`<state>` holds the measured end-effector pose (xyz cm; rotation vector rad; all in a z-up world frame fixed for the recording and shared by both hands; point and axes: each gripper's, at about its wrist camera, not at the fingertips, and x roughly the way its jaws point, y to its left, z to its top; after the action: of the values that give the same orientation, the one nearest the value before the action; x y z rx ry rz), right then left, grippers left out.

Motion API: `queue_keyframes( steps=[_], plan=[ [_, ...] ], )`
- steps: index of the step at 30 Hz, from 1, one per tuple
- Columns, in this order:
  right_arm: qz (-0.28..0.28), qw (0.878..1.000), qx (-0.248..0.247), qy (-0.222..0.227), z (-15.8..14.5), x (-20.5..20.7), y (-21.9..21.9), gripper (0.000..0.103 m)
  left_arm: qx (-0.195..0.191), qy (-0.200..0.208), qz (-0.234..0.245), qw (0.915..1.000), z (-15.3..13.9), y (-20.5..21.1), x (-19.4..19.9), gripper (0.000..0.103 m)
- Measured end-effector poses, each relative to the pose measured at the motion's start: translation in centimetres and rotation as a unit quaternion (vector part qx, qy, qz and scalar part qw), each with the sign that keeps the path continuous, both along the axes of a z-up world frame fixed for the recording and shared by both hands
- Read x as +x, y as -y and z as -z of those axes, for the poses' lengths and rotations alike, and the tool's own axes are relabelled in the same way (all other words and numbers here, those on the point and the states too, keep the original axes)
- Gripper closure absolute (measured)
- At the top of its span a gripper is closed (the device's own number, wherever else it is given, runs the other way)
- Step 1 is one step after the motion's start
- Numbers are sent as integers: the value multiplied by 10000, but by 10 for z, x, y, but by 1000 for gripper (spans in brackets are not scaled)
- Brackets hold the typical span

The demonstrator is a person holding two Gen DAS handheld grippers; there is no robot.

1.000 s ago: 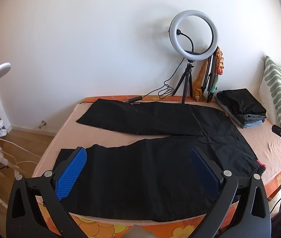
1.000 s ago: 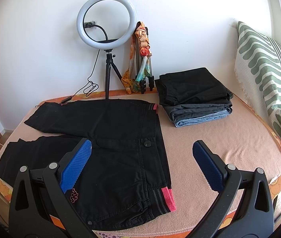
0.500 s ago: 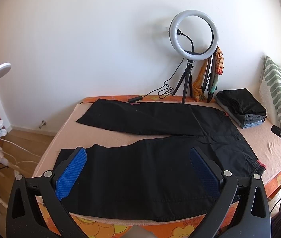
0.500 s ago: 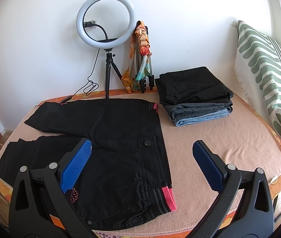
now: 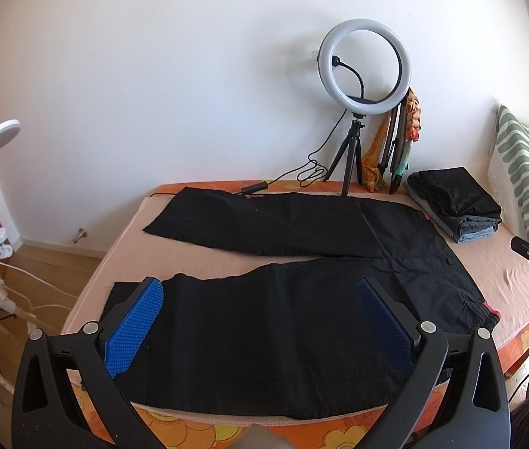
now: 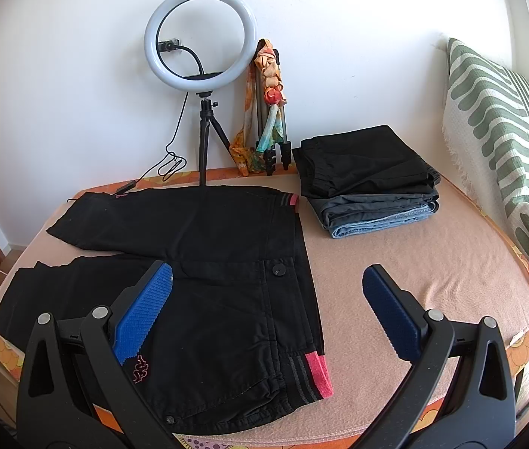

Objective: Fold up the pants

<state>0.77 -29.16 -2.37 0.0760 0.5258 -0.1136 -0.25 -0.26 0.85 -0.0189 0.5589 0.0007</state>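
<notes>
Blue ribbed pads line the fingers of your left gripper (image 5: 258, 321), which are spread wide and hold nothing, hanging above the near leg of the black pants (image 5: 264, 333). Your right gripper (image 6: 264, 308) is just as widely spread and empty; its left finger (image 6: 144, 308) hangs over the hip of the pants (image 6: 208, 299) and its right finger over bare bed cover.

Near that left finger a small pink logo is stitched into the cloth, partly covered by the finger and too small to read. In the left view the letters "DAS" show in white on a black part at the right edge, which is cut off by the frame.

You have the pants lying flat on the bed (image 6: 432, 262), unfolded, legs apart and running to the left, the waistband with its pink and grey ends to the right and a black button in the middle. The near hem is hidden behind the gripper bodies.

Beyond the waistband sits a stack of folded clothes (image 6: 369, 179), black over grey over blue denim, apart from the pants. A green-striped pillow (image 6: 500, 134) leans at the right. Against the white wall stand a ring light (image 6: 200, 33) on its tripod and a folded tripod draped in a coloured scarf (image 6: 268, 86).
</notes>
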Motion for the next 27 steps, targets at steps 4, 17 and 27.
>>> queue_keyframes(
  steps=[4,17,27],
  plan=[
    [-20,10000,11,-8,1,0,-1,0,17,3,-15,10000,0,0,0,0],
    [-57,9997,253,-38,-1,11,7,0,-5,-140,-79,9999,4,-11,18,1],
    [-390,9980,448,-227,-13,39,10,0,-373,-341,94,9987,8,-16,43,1]
  ],
)
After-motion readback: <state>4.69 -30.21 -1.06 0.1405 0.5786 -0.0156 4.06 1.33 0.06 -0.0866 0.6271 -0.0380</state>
